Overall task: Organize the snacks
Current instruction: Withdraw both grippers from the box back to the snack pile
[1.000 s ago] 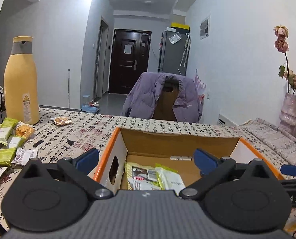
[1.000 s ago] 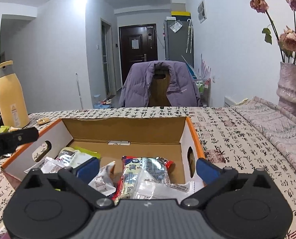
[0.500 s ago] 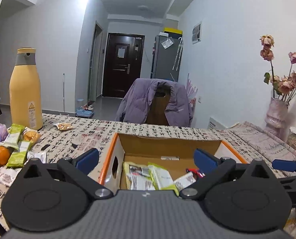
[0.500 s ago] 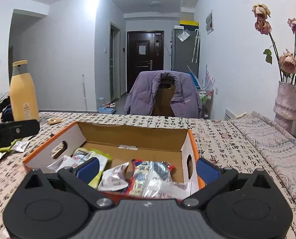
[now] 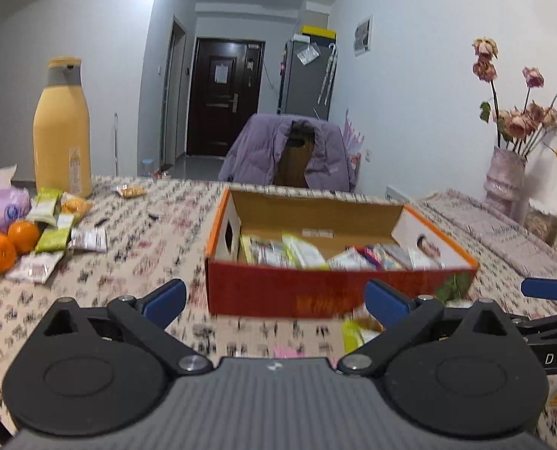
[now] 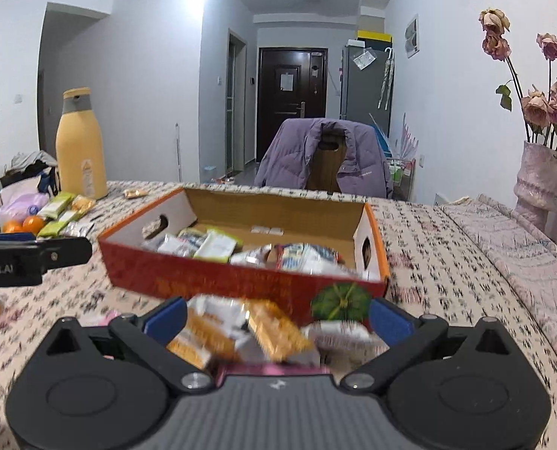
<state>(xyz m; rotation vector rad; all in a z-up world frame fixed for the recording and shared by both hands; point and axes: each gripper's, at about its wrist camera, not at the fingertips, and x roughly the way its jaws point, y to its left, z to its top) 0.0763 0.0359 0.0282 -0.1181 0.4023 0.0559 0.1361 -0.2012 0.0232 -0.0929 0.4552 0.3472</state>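
Snack box half filled, both grippers empty and open above the loose packets

The desk carries an open cardboard box in the middle, set there as the collecting bin, and packets already lie inside it. More snacks sit well apart beside the oranges and the yellow bottle, seemingly unsorted. Orange packets lie just in front of the box, likely next to go in. The right gripper hangs over them, fingers spread wide, holding nothing; the left gripper is equally wide and empty.
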